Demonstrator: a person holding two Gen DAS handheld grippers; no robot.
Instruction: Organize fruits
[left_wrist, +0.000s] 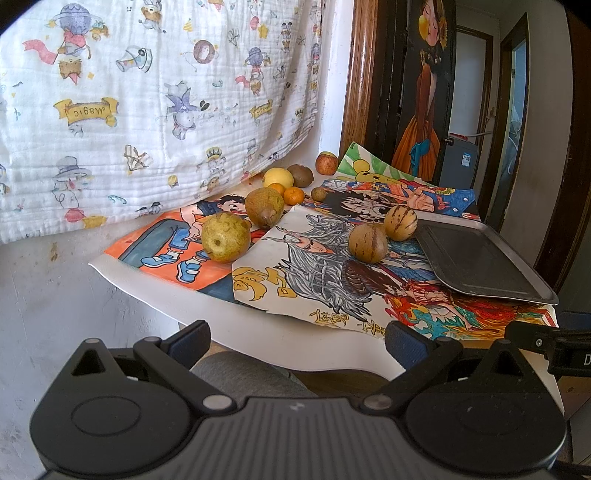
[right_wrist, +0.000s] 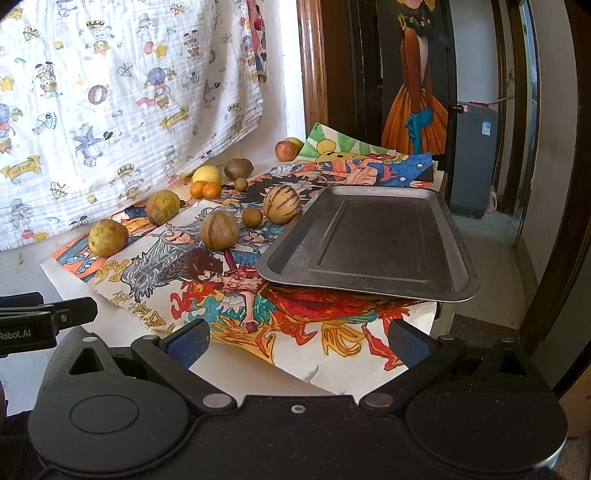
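A cartoon-print cloth (left_wrist: 147, 110) hangs over the back wall and hides where the surface meets it. Behind the red apple (right_wrist: 286, 150) a second yellowish fruit peeks out, mostly hidden. My left tool (left_wrist: 295, 341) hangs off the near edge of the surface (left_wrist: 166, 291), fingers wide apart, nothing between them. My right tool (right_wrist: 297, 341) is spread open too, empty, over the front of the drawings (right_wrist: 258, 306). The metal tray (right_wrist: 373, 240) sits at the right, its near corner jutting past the surface edge, and it's bare inside. Fruits lie loose left of it: two green pears (left_wrist: 226, 237), two striped melons (right_wrist: 219, 229), two tangerines (right_wrist: 205, 190), a lemon (right_wrist: 207, 173), a kiwi (right_wrist: 238, 168). Open paper runs between tray and front edge.
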